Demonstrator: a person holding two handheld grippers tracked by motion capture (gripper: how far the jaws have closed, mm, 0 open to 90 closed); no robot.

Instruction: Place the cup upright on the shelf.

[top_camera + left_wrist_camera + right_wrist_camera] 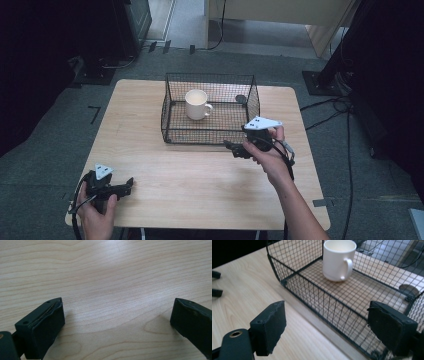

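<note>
A white mug (197,104) (338,260) stands upright inside a black wire basket (200,134) (317,297) at the back middle of the wooden table (200,185). My right gripper (231,149) (329,325) hovers just outside the basket's front right corner, pointing left along its front wall. Its jaws are open and hold nothing. My left gripper (127,186) (117,320) rests low near the table's front left corner. It is open too, with bare wood between its jaws.
A small dark disc (241,98) (409,290) lies in the basket's back right corner. Cables (345,130) run across the floor to the right of the table, and black stands (325,80) sit behind it.
</note>
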